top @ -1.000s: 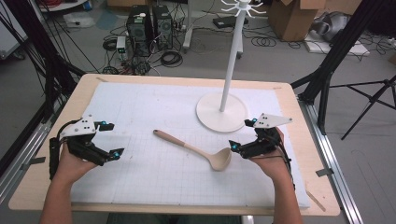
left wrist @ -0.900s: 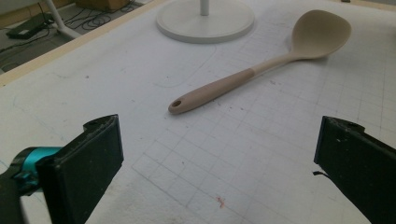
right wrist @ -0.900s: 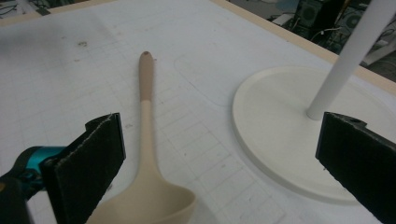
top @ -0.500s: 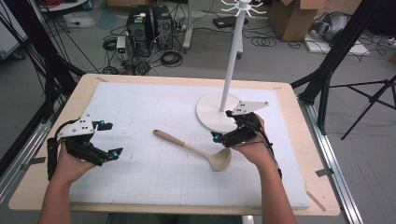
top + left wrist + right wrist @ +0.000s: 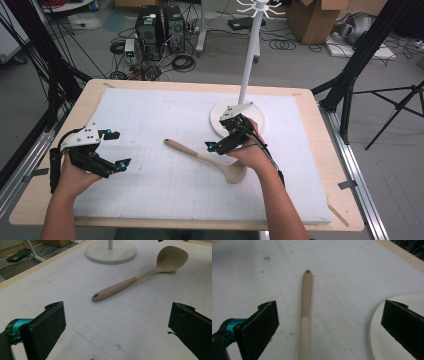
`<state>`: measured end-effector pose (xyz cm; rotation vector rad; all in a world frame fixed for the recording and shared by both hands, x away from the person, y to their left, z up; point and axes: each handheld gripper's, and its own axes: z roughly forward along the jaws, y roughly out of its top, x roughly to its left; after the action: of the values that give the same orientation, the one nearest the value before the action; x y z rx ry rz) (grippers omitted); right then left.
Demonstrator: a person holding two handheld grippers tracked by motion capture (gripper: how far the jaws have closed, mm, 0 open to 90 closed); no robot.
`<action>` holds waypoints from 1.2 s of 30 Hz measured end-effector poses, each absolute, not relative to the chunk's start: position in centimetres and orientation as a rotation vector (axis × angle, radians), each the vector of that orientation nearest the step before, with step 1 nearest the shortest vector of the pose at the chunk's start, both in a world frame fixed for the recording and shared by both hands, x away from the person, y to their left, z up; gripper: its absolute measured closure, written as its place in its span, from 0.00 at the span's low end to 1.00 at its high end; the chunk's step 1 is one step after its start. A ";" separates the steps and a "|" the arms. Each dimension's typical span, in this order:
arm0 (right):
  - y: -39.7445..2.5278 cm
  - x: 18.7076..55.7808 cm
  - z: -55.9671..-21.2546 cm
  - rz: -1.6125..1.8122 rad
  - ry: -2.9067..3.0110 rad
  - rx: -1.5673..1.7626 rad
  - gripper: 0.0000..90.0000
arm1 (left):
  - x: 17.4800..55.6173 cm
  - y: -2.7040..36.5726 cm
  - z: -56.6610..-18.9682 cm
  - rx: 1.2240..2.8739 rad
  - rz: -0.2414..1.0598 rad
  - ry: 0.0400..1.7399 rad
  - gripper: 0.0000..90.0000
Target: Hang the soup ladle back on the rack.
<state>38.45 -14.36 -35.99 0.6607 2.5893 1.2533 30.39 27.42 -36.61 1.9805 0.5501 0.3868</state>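
**Inspector:** Where does the ladle lie relative to your tools?

**Operator:** The beige long-handled plastic ladle lies flat on the white gridded worktop, handle end with its hanging hole toward the far left, bowl toward me on the right. My right hand-held gripper sits directly over the mid-handle; in the right gripper view the handle runs straight ahead between the jaws, which stand wide apart, not touching it.

**Inspector:** And the left?

**Operator:** My left hand-held gripper is well apart at the near left, jaws spread, holding nothing. The right is clearly nearer.

**Inspector:** Pose?

**Operator:** Right hand is tilted down, pointing left along the handle, just beside the round white base of the hook stand. I judge that lowering and closing comes next.
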 end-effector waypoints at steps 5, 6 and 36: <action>-13.1 38.9 -36.6 1.219 2.634 0.656 0.00 | 30.4 27.4 -36.6 1.980 0.387 0.545 0.02; -12.9 39.0 -36.7 1.205 2.643 0.657 0.00 | 30.4 27.4 -36.5 1.980 0.390 0.546 0.02; -8.2 40.4 -41.1 0.879 2.854 0.632 0.05 | 30.5 27.6 -36.7 1.989 0.396 0.559 0.02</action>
<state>40.37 -8.24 -41.11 0.6320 2.8541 0.8794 30.48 27.57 -36.69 1.9885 0.5594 0.3962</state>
